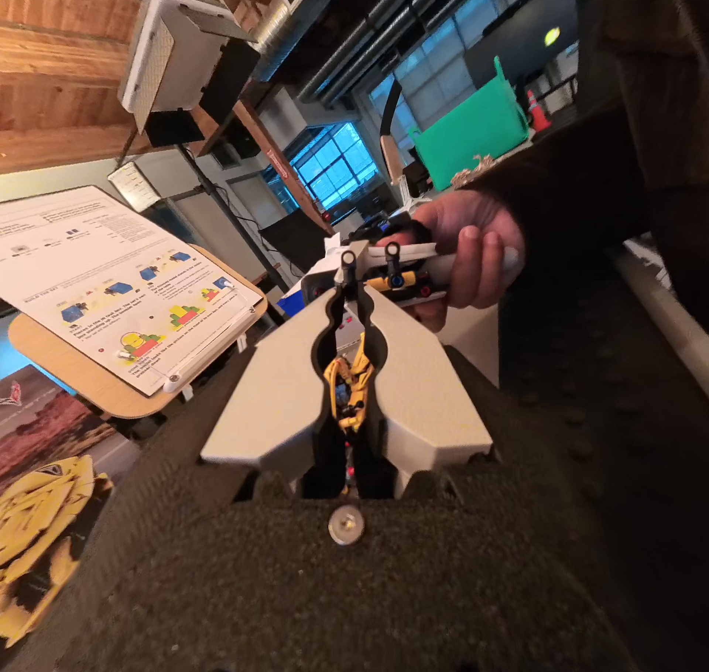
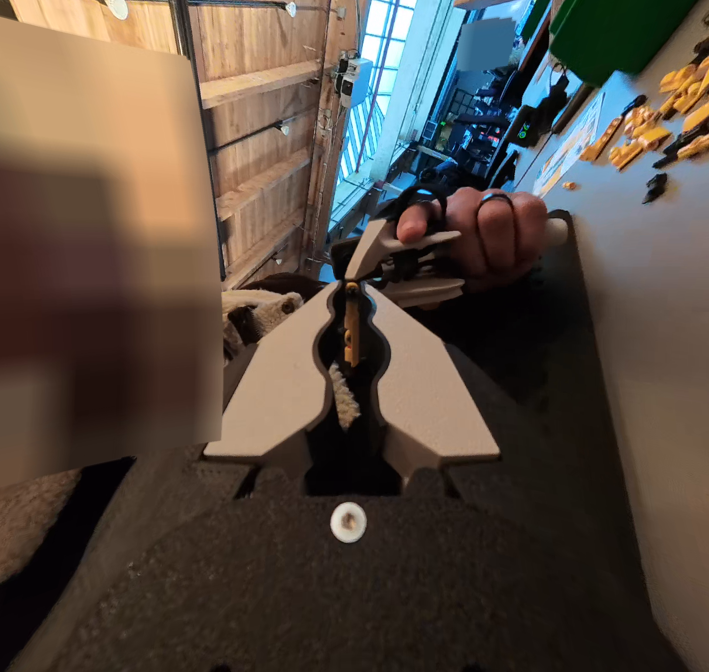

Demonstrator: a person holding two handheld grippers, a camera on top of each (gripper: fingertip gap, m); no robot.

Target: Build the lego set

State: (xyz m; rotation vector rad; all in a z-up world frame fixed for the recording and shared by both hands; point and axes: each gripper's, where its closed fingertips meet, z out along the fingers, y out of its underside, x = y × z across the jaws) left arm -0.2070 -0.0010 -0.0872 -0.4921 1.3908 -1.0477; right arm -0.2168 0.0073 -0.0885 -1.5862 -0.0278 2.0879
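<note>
Both grippers are held up in the air, tip to tip. My left gripper is shut on the stem of a black ring-ended link. This link stands on a yellow and black Lego assembly. A second black link stands beside it. My right gripper is shut on that assembly, which shows as a yellow beam between its fingers. A hand holds each gripper. The right gripper lies sideways in the left wrist view. Yellow parts show through the left fingers' gap.
An instruction sheet on a wooden board and a box with a yellow car picture lie to the left. Loose yellow and black pieces lie on the grey table near a green bin. A dark sleeve fills the right. The tips of both grippers are at nearly the same place.
</note>
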